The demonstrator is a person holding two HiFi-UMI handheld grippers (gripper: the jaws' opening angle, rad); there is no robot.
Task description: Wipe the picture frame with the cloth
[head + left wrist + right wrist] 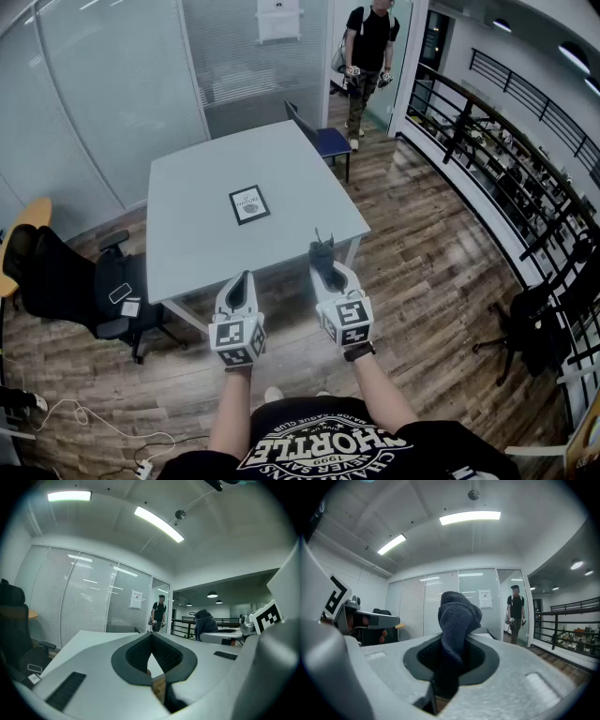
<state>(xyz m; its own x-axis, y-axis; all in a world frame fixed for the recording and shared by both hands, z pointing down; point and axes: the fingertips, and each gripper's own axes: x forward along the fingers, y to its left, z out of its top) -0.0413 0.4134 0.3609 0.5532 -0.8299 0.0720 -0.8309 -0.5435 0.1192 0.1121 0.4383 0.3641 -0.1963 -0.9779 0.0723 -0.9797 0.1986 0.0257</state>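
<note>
Right gripper: my right gripper (323, 255) was clamped on the dark cloth (457, 620), which stuck up out of the jaws in a bunched lump.
Left gripper: my left gripper (246, 278) had its jaws closed together and carried nothing.
Picture frame: the picture frame (249, 204) lay flat on the grey table (197, 178). It was ahead of both grippers, a little left of the right one and well apart from the cloth.
Tools' place: both hung side by side just short of the table's near edge, over the wooden floor (441, 281).
In the way: only that near edge lay between my jaws and the frame.
Left of the tools: a black office chair (66, 281) stood by the table's near left corner.
Beyond the frame: a blue chair (330, 141) sat at the far corner, and a person (368, 56) stood in the doorway further on.
Far edges: a glass wall (112, 84) ran close behind the table's far and left sides.
Right of the tools: open floor reached across to a black railing (497, 141).
</note>
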